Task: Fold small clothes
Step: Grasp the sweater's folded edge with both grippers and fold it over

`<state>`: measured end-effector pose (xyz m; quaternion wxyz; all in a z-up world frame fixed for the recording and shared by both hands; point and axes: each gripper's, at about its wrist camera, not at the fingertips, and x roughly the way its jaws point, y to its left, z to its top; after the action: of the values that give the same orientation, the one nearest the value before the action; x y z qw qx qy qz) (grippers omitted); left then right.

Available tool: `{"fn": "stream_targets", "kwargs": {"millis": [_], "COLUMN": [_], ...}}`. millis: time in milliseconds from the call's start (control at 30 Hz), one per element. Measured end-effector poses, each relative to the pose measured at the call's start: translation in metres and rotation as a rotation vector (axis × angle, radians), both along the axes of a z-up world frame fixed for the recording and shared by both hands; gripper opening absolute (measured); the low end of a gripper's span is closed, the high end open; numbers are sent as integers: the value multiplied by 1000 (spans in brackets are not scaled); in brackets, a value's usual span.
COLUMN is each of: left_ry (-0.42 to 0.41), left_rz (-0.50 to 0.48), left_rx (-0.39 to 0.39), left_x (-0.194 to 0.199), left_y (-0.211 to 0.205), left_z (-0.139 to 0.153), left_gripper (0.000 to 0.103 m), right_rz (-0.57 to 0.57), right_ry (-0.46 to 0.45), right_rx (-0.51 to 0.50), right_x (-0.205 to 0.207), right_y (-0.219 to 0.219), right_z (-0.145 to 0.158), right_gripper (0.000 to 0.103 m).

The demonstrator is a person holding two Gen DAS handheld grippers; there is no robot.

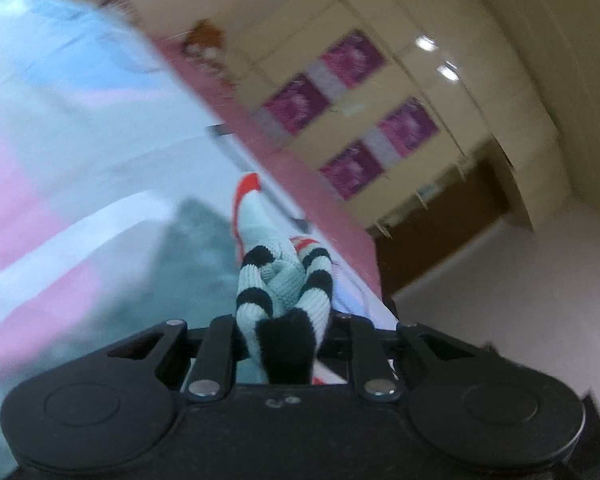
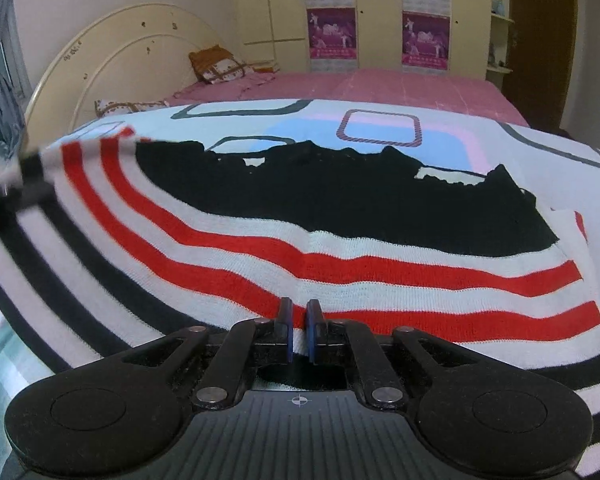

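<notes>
A knitted striped sweater [image 2: 340,240], white with red and black bands and a black top part, lies spread on a patterned sheet [image 2: 380,136] on the bed. My right gripper [image 2: 299,316] is shut, its blue-padded fingertips resting on the sweater's near part; no fabric shows between them. In the tilted, blurred left wrist view my left gripper [image 1: 284,320] is shut on a bunched corner of the sweater [image 1: 280,280], lifted off the sheet. That gripper shows as a dark blur at the far left of the right wrist view [image 2: 4,192].
The pink bed [image 2: 380,84] stretches behind, with pillows [image 2: 220,66] at a curved cream headboard [image 2: 132,48]. A cream wardrobe with purple posters [image 2: 332,32] stands beyond. A brown door [image 2: 540,40] is at the right.
</notes>
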<state>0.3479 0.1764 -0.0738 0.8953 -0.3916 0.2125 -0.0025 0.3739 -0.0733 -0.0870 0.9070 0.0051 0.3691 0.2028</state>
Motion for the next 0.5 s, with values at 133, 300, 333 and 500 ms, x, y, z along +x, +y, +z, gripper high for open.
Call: {"fn": "stream_targets", "kwargs": {"millis": [133, 300, 333, 500], "left_ry": [-35, -49, -42, 131], "left_rz": [-116, -266, -308, -548], "left_rx": [110, 218, 247, 383], "left_x": [16, 31, 35, 61], "left_y": [-50, -129, -151, -263], "left_z": [33, 63, 65, 32], "left_gripper": [17, 17, 17, 23], "right_rz": [19, -203, -243, -400], "right_ry": [35, 19, 3, 0], "right_rx": [71, 352, 372, 456], "right_x": [6, 2, 0, -5], "right_y": [-16, -117, -142, -251], "right_z": [6, 35, 40, 45], "right_gripper": [6, 6, 6, 7]}}
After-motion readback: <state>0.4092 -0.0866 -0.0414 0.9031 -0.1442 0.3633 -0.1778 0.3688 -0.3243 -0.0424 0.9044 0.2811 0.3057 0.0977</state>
